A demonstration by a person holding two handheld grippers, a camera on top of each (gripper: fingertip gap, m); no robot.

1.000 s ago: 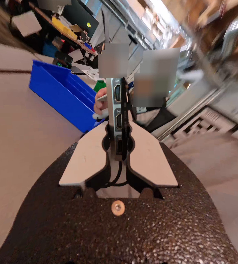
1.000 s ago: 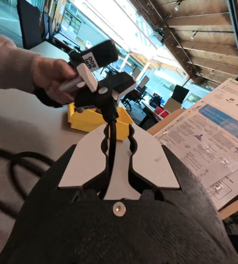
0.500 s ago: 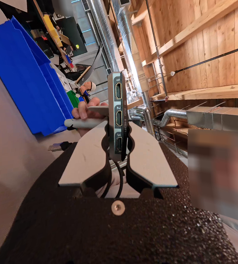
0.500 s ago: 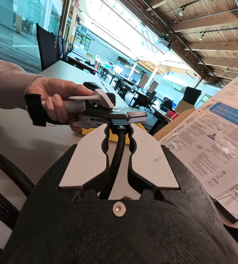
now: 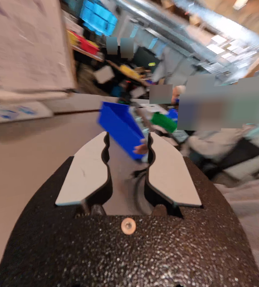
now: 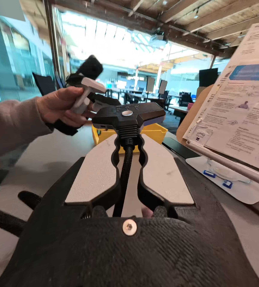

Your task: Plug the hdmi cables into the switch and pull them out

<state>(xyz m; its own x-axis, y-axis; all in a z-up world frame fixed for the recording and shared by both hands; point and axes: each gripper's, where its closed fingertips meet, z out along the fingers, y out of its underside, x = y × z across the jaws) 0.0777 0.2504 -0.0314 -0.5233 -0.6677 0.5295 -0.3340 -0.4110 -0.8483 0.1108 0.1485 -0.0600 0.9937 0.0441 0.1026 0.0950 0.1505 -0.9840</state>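
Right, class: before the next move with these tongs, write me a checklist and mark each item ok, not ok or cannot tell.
1. Right tongs closed on the switch's own cable: ok.
2. Switch in plain sight ahead of the right tongs: ok.
3. Left tongs open, nothing between them: ok.
4. A plug held ready for the switch: not ok, neither tongs hold one.
5. Sockets on the switch free: cannot tell, they face away.
6. Left view sharp enough to aim by: not ok, it is blurred.

Open-plan office workshop, rows of desks (image 6: 141,94), exposed timber ceiling (image 6: 187,18), blue parts bin (image 5: 119,128)
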